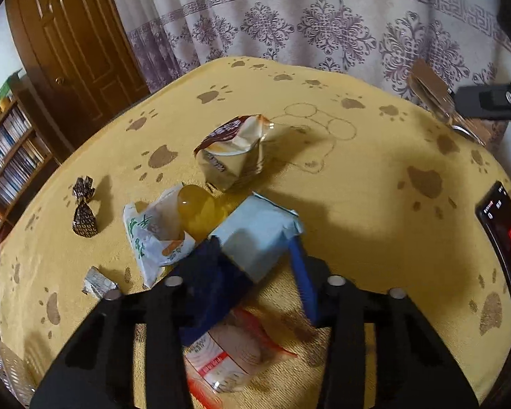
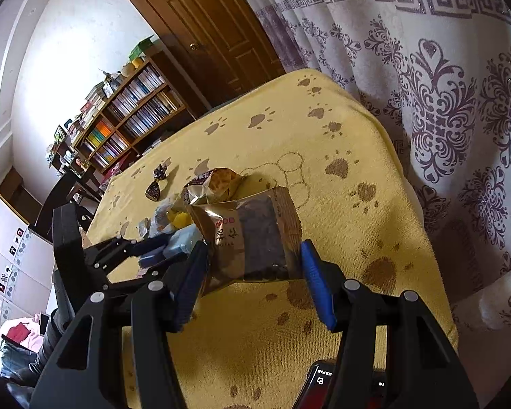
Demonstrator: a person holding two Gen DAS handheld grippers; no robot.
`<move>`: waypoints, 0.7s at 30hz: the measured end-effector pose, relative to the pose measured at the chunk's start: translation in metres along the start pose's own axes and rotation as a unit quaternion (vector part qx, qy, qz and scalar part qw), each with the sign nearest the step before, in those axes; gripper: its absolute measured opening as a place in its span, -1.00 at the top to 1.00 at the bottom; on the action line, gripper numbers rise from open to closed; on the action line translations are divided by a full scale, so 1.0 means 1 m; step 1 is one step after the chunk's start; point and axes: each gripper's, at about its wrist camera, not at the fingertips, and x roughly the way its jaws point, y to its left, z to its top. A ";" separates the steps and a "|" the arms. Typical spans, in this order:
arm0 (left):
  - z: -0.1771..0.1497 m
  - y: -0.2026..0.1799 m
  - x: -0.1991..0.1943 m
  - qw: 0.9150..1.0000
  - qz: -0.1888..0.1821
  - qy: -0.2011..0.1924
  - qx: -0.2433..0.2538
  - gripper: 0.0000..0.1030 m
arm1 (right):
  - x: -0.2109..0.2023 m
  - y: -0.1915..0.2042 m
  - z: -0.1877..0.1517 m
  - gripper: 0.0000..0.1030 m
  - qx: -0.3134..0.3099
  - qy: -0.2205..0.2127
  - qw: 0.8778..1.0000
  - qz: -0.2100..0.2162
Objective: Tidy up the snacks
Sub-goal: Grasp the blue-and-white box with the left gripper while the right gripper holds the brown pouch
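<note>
over the yellow towel, both grippers hold snacks.
left gripper pinches a blue packet; right gripper clamps a brown bag near bare cloth.

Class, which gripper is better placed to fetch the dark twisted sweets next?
Probably left: the left gripper hangs nearer the twisted sweets; the right gripper is farther right. Both are full: pale blue packet, brown packet.

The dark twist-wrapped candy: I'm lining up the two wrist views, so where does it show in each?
Left wrist view: the dark twist-wrapped candy lies at the left, on the yellow paw-print cloth.
Right wrist view: the candy lies left of centre, far up the cloth, beyond the snack pile.
Shared landmark: the crumpled brown-and-white snack bag, to the candy's right in both views.
</note>
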 end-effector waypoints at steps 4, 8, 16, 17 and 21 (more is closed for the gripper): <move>0.001 0.000 -0.009 1.000 0.001 -0.012 0.007 0.33 | -0.007 0.000 0.000 -0.10 0.000 -0.010 1.000 0.003; 0.001 0.007 -0.005 1.000 0.001 -0.009 0.015 -0.13 | -0.009 0.001 -0.002 -0.10 0.000 -0.010 1.000 0.008; -0.002 0.034 0.008 0.999 -0.045 0.003 -0.011 -0.46 | -0.002 0.005 -0.005 -0.10 0.002 -0.002 1.000 0.018; -0.002 0.033 0.010 0.999 -0.052 0.003 -0.005 -0.54 | -0.001 0.005 -0.005 -0.10 0.001 -0.002 1.000 0.019; -0.001 0.020 0.018 0.998 -0.063 0.010 0.022 -0.77 | -0.002 0.008 -0.006 -0.10 -0.001 -0.003 1.000 0.025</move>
